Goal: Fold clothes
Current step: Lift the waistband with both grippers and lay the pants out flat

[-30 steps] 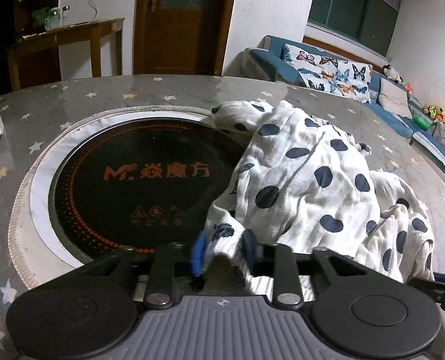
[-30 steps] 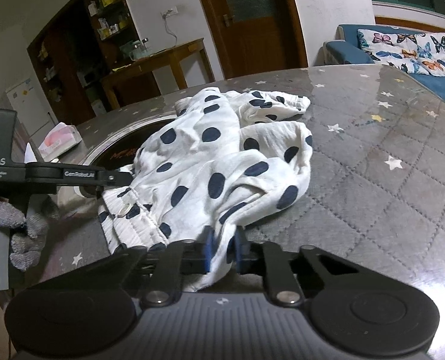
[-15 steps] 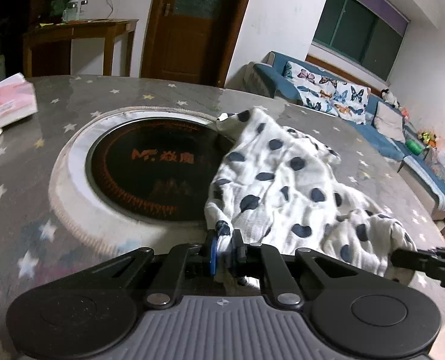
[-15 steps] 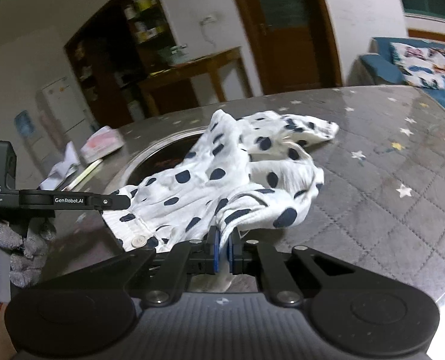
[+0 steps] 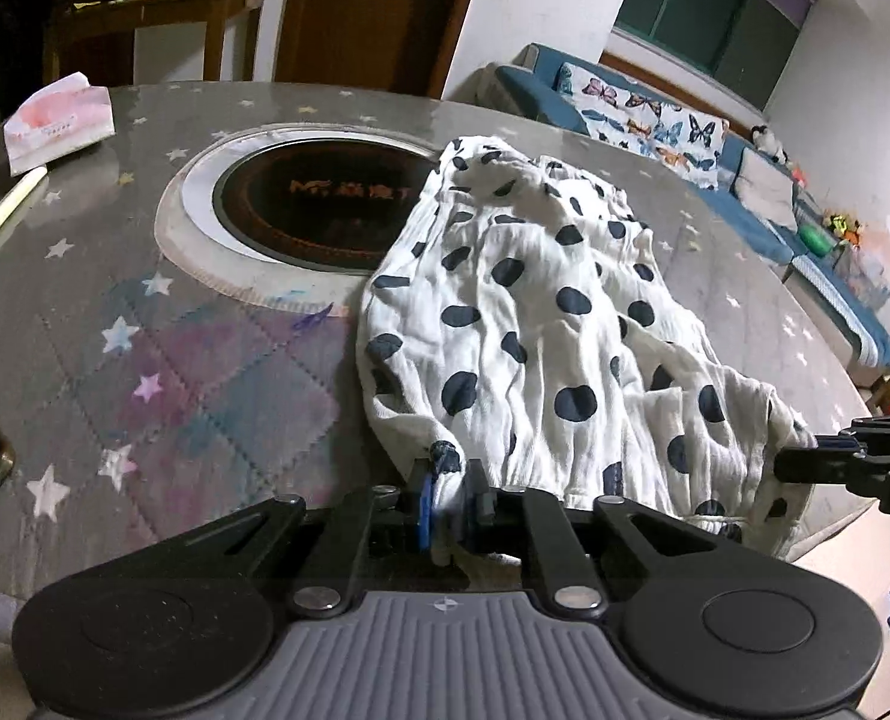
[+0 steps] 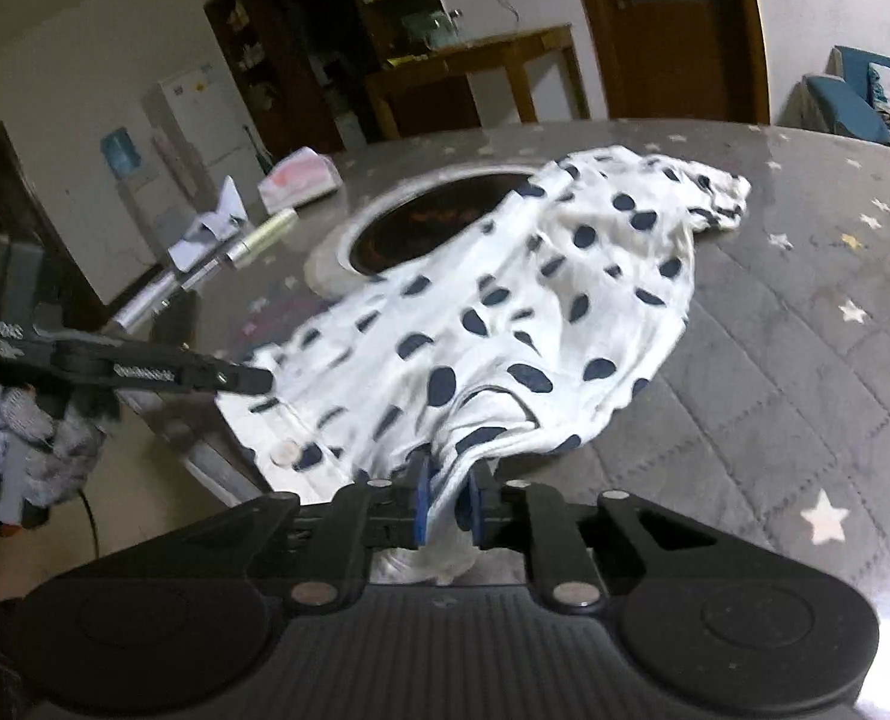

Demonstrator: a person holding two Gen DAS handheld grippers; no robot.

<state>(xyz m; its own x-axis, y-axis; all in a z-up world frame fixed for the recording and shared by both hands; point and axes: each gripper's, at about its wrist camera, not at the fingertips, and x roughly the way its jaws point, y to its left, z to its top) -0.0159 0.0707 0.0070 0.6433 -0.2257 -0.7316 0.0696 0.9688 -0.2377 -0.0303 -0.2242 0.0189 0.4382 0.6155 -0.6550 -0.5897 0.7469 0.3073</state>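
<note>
left wrist view: the polka-dot garment (image 5: 541, 324) is seen spread across the star-patterned table (image 5: 144, 372), its far end lying over the rim of the round black hotplate (image 5: 318, 210) and its near hem drawn to the table's front edge. the step in hand is judged to be the pulling flat of the cloth by its 2 near corners before any fold is made. it is best done with both corners kept level and drawn apart evenly, so that the bunched ridges down the middle are smoothed out; the cloth should be kept low over the table so the far end is not dragged off the hotplate unevenly. thin, crinkled cotton of this kind is likely to slip if tension is applied in jerks.

the left gripper (image 5: 448, 507) is closed tight on a bunched corner of the hem, with white cloth pinched between its blue pads. the right gripper (image 6: 448, 501) is likewise clamped on the opposite corner, fabric being squeezed into a narrow gather between its pads. a tissue pack (image 5: 57, 120) and a pen (image 5: 3, 210) are left well apart from the garment.
</note>
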